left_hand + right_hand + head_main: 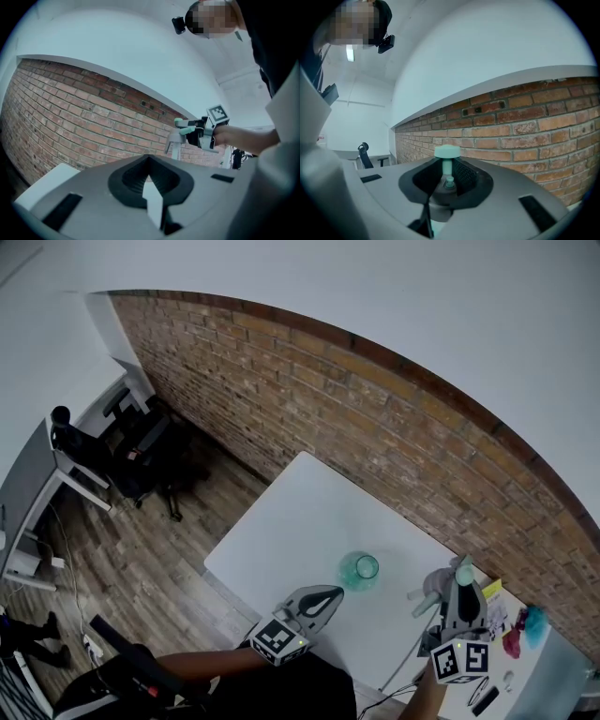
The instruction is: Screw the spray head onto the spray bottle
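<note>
A clear teal spray bottle [359, 570] stands upright and uncapped on the white table [300, 521]. My left gripper [328, 596] is just to the bottle's near left, shut with nothing between its jaws [150, 187]. My right gripper [461, 579] hovers above the table's right part, shut on the grey spray head [437, 589] with its teal parts. In the right gripper view the spray head [447, 159] sits between the jaws with its teal top up. The left gripper view shows the right gripper [191, 129] carrying the spray head [177, 140] in front of the brick wall.
A brick wall [375, 418] runs behind the table. Small coloured items [521, 626] and a yellow piece [492, 589] lie at the table's right end. A black office chair [141, 451] and a desk [56, 474] stand on the wooden floor at left.
</note>
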Action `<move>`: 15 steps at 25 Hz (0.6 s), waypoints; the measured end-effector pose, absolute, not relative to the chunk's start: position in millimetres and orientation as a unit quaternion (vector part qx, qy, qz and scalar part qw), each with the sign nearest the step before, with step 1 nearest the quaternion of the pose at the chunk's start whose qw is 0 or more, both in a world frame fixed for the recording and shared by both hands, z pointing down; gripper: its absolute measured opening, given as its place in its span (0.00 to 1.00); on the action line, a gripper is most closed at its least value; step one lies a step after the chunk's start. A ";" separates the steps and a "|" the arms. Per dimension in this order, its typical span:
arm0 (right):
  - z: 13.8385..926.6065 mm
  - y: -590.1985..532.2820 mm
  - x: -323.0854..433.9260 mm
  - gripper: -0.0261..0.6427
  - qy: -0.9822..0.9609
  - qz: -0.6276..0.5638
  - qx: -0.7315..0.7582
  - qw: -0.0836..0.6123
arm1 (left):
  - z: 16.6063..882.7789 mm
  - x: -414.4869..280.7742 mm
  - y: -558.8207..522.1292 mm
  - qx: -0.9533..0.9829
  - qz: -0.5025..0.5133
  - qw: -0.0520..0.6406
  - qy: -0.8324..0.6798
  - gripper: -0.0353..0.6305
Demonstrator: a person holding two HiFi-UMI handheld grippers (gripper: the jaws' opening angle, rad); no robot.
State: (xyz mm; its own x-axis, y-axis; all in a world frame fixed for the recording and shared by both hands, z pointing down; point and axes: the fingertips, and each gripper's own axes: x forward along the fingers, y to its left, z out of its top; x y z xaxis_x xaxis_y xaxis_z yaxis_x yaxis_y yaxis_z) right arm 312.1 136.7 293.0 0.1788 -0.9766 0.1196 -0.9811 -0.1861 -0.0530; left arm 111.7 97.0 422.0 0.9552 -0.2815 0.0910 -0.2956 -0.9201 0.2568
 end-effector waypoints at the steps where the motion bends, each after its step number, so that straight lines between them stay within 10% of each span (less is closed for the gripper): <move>1: 290.5 133.9 309.3 0.14 -0.640 0.062 0.766 0.018 | 422.9 110.4 95.7 0.980 0.025 0.135 -0.146 0.05; 15: 261.1 98.3 283.1 0.14 -0.655 0.034 0.755 0.011 | 420.9 88.2 63.0 0.973 0.031 0.143 -0.176 0.05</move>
State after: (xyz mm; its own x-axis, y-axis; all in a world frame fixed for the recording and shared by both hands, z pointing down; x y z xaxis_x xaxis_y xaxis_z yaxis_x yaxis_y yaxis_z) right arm 283.1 98.3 261.1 0.1404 -0.9879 0.0656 -0.9894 -0.1424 -0.0272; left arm 88.2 63.0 420.9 0.9359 -0.3344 0.1112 -0.3522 -0.8967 0.2681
